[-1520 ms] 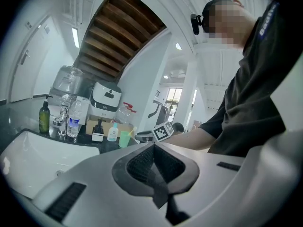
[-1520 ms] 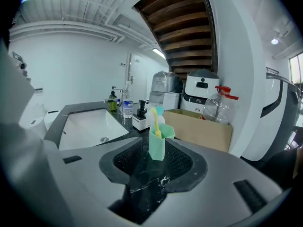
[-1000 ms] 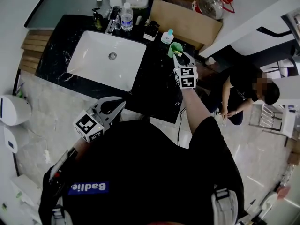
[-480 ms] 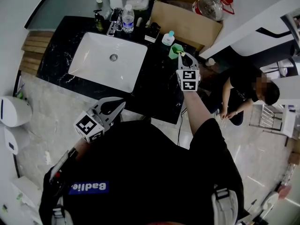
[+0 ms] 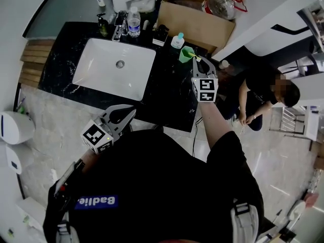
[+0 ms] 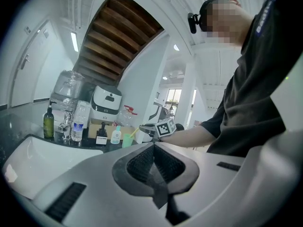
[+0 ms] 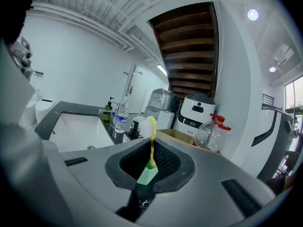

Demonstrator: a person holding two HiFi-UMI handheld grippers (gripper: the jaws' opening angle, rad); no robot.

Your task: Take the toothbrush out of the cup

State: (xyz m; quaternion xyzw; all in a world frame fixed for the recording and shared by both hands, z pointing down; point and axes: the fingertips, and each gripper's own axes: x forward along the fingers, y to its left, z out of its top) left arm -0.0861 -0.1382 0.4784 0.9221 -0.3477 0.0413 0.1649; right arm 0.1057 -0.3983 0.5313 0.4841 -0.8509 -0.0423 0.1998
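My right gripper (image 5: 198, 67) hangs just right of the green cup (image 5: 186, 54) at the counter's far right. Its jaws have just closed and are shut on the toothbrush (image 7: 150, 141). The brush's yellow neck and white bristles (image 7: 144, 125) point up past the pads, and its green handle (image 7: 147, 174) is pinched between them. The left gripper view shows the cup (image 6: 126, 140), the yellow brush (image 6: 134, 132) and the right gripper (image 6: 144, 132) together; I cannot tell whether the brush's end is inside the cup. My left gripper (image 5: 125, 114) is shut on nothing, low near the counter's front edge.
A white sink (image 5: 114, 75) is set in the black counter (image 5: 167, 103). Behind it stand a tap, a water bottle (image 5: 133, 23), a dark soap bottle (image 5: 104, 25) and a small blue-capped bottle (image 5: 177, 39). A cardboard box (image 5: 200, 22) sits behind the cup. A person (image 5: 258, 100) crouches at right.
The right gripper's jaws, open over the cup a second ago, have shut on the toothbrush and lifted back from the cup toward me. The left gripper has stayed put.
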